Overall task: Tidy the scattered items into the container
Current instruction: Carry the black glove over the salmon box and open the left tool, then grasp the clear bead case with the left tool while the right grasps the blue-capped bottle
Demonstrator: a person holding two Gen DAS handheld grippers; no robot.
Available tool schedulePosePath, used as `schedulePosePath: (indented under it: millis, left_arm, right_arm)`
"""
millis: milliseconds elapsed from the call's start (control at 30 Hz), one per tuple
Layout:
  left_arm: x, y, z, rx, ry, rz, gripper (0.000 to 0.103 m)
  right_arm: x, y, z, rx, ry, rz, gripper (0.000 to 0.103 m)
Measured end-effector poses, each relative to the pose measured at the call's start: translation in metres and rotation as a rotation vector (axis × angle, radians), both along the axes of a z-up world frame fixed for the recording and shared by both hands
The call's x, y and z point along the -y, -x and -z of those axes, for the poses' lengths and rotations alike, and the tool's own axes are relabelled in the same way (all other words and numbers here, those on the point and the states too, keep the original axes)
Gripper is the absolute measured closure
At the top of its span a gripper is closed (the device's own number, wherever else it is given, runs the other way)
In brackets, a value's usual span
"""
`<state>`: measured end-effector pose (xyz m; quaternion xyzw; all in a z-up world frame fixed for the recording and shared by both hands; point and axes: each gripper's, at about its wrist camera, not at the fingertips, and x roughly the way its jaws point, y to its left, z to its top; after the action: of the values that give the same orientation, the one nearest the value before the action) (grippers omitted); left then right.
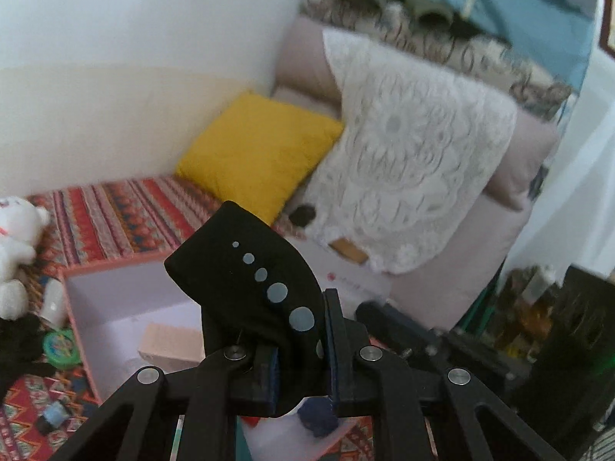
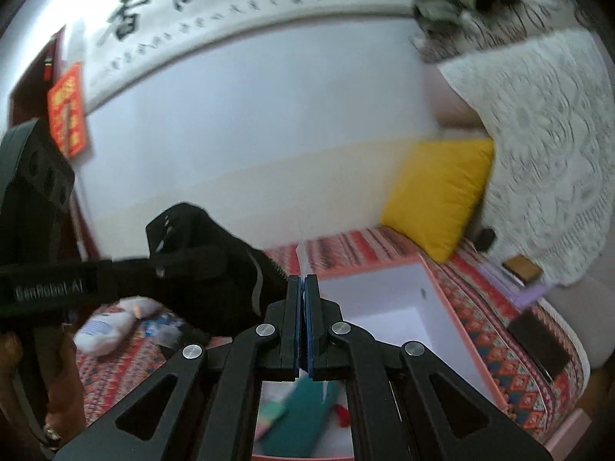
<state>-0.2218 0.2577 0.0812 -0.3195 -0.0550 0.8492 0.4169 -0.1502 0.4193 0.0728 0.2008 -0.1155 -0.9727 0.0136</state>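
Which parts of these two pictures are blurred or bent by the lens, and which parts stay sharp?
Left wrist view: the left gripper and its black sock are sharp; the lace cover and shelf behind are motion-blurred. Right wrist view: the right gripper is sharp, the wall scroll curves with fisheye distortion, the yellow cushion smears.

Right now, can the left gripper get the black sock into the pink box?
Probably yes. The left gripper is shut on the black sock and held above the pink box, whose top is open. The right gripper is shut and empty beside it, not clearly in the way.
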Motion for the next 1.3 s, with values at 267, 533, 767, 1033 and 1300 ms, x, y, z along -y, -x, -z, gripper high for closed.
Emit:
schedulePosePath:
  millis: [267, 533, 767, 1033, 1300]
  left_arm:
    - [-0.014, 0.048, 0.078, 0.179, 0.244, -0.151, 0.027]
    - [0.06, 0.046, 0.053, 0.075, 0.251, -0.344, 0.018]
    - [0.164, 0.047, 0.058, 0.079, 0.262, -0.515, 0.012]
    - [0.27, 0.05, 0.108, 0.144, 0.309, -0.667, 0.012]
    - [0.294, 0.091, 0.164, 0.201, 0.298, -0.607, 0.012]
  right_arm:
    - [-0.014, 0.045, 0.058, 0.247, -0.106, 0.069, 0.008]
    - [0.012, 0.035, 0.033, 0.109, -0.124, 0.09, 0.006]
    - [0.105, 0.032, 0.001, -0.021, -0.127, -0.056, 0.006]
    - [0.239, 0.069, 0.033, 0.167, 0.029, -0.42, 0.018]
    - [0.284, 0.135, 0.119, 0.491, 0.068, -0.286, 0.022]
